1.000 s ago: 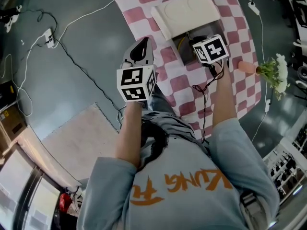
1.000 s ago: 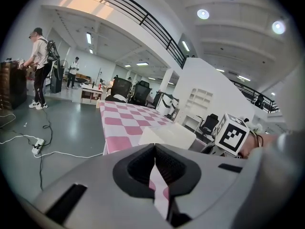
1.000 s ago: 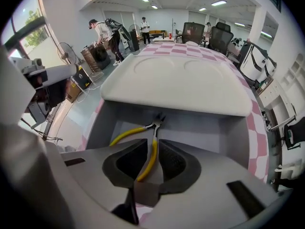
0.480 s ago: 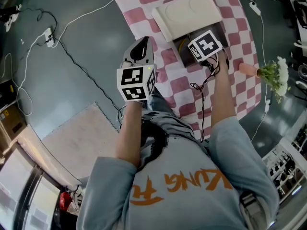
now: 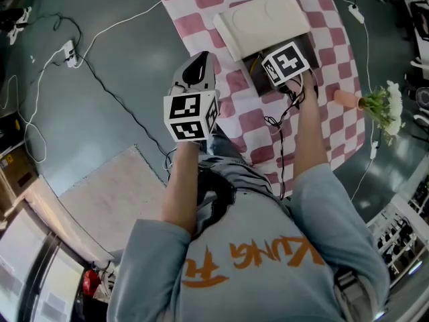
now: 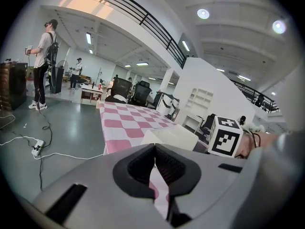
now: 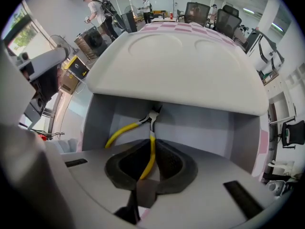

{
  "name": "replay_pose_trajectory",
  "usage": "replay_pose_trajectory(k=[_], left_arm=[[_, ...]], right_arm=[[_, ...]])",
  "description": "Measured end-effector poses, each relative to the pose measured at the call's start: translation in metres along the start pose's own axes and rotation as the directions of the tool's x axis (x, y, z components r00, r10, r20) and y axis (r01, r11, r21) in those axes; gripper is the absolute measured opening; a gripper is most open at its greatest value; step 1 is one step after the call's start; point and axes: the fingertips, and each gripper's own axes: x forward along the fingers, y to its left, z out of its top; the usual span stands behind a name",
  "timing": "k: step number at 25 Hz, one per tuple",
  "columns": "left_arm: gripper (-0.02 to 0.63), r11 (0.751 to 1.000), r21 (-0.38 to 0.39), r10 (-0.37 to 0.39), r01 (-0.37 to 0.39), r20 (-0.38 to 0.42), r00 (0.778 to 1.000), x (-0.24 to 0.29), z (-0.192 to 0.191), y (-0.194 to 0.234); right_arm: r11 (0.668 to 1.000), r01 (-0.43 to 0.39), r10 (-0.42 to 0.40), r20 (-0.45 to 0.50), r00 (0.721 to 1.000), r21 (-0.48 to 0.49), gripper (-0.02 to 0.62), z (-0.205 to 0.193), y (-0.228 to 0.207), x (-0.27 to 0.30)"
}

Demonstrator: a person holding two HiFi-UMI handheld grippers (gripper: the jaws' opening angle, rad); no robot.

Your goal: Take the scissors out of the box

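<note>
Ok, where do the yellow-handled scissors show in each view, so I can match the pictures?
Head view: scissors, a yellow sliver in the dark box, below the lid.
Left gripper view: not in it; the lid hides the box's inside.
Right gripper view: scissors, centre, one handle between the fingers of the right gripper.
Shared landmark: the box's white lid.

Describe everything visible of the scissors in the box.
The scissors have two thin yellow handles, apparently plastic-coated, spread apart and meeting at a small metal head near the back wall of the grey box, under its raised white lid. The right tool looks closed on one handle, which runs down between its jaws; the other angles off left.
</note>
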Motion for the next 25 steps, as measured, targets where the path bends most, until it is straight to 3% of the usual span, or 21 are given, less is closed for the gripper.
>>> replay_pose_trajectory(k=[4,10,17,25], left_arm=[[0.020,1.000,0.002,0.005,-0.005,0.010,1.000,-0.005,0.002,0.000],[0.020,1.000,0.011,0.007,-0.007,0.019,1.000,-0.016,0.004,-0.001],[0.020,1.000,0.020,0.007,-0.008,0.037,0.999,-0.028,0.006,-0.006],[0.020,0.999,0.037,0.006,-0.008,0.060,0.998,-0.042,0.012,-0.011]], right_arm=[[0.999,0.012,-0.012,0.012,1.000,0.042,0.031,0.000,-0.002,-0.002],[0.984,0.020,-0.039,0.107,0.994,0.176,0.031,-0.005,-0.011,-0.016],[0.954,0.054,-0.116,0.195,0.974,0.296,0.031,-0.013,-0.021,-0.038],[0.926,0.093,-0.199,0.266,0.943,0.365,0.031,-0.016,-0.019,-0.053]])
